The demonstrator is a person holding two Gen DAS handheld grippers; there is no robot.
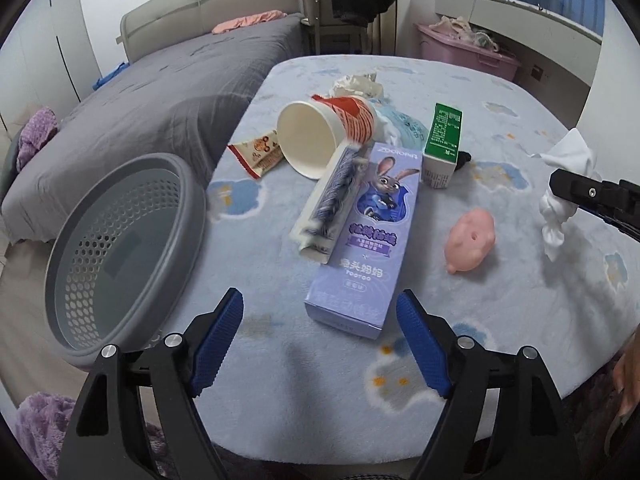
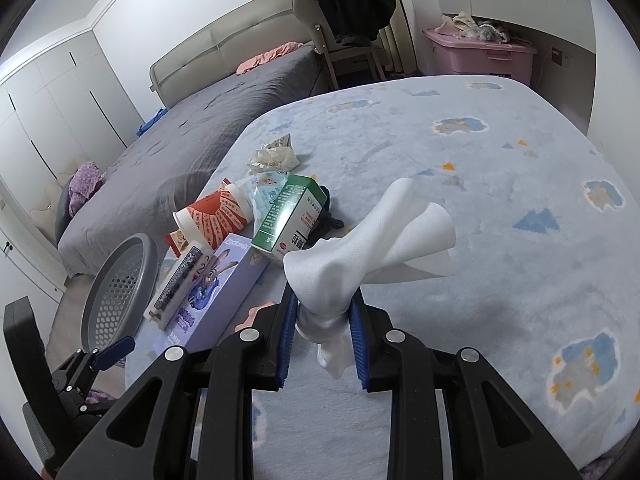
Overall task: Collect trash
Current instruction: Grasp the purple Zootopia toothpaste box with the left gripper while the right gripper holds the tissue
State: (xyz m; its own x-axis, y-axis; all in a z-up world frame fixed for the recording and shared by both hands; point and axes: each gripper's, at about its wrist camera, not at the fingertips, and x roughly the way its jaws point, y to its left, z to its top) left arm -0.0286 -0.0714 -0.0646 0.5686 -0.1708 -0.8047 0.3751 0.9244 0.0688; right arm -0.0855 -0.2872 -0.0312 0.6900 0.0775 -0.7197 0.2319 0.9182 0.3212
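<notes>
Trash lies piled on the blue-patterned table (image 1: 500,320): a purple toothpaste box (image 1: 372,232) with a tube (image 1: 328,200) on it, a tipped paper cup (image 1: 320,136), a snack wrapper (image 1: 258,152) and a green carton (image 1: 442,140). A pink pig toy (image 1: 472,240) lies to their right. My left gripper (image 1: 320,304) is open and empty, just short of the box's near end. A grey perforated basket (image 1: 120,248) leans at the table's left edge. My right gripper (image 2: 324,320) is shut on a twisted white tissue (image 2: 360,248), held above the table.
More crumpled packaging (image 2: 276,156) lies behind the pile. A grey bed (image 1: 160,92) runs along the left of the table. A chair draped in black clothes (image 2: 348,12) and a pink storage bin (image 2: 476,56) stand beyond the far edge.
</notes>
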